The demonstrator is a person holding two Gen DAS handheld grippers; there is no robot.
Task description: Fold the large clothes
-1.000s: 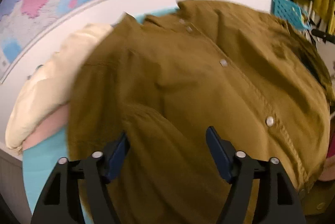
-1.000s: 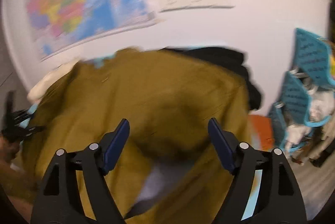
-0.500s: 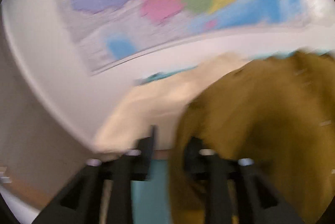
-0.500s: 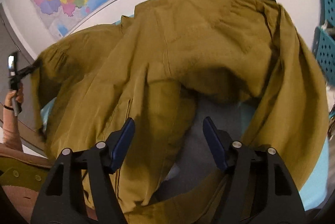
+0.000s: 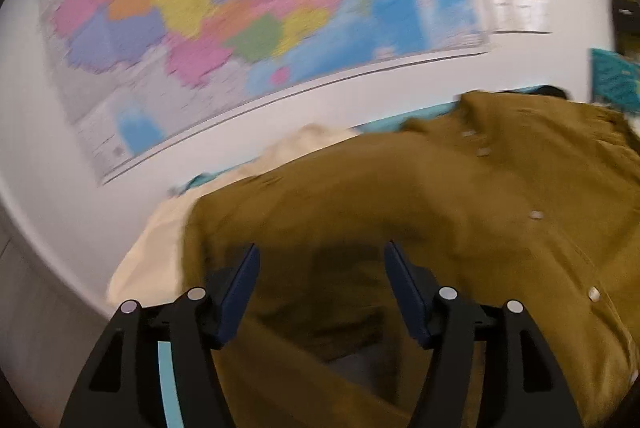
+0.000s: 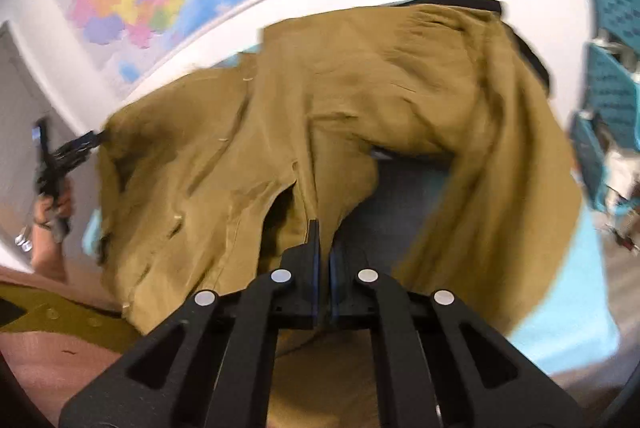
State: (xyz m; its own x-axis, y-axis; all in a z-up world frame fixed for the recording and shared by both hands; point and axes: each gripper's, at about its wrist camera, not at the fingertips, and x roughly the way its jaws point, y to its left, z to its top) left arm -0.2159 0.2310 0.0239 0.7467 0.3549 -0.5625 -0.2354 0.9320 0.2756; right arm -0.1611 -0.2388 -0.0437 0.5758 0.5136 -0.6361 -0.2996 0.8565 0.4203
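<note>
- Here, the right gripper [image 6: 323, 248] was clamped on a fold of the olive shirt [image 6: 360, 100].
- The left gripper [image 5: 320, 280] hung with jaws apart above the shirt, which was spread over the turquoise surface [image 6: 576, 316].

Matt olive woven cloth shirt [image 6: 360, 100], seemingly glossy paper map [image 5: 248, 12], matt black plastic jaws
</note>
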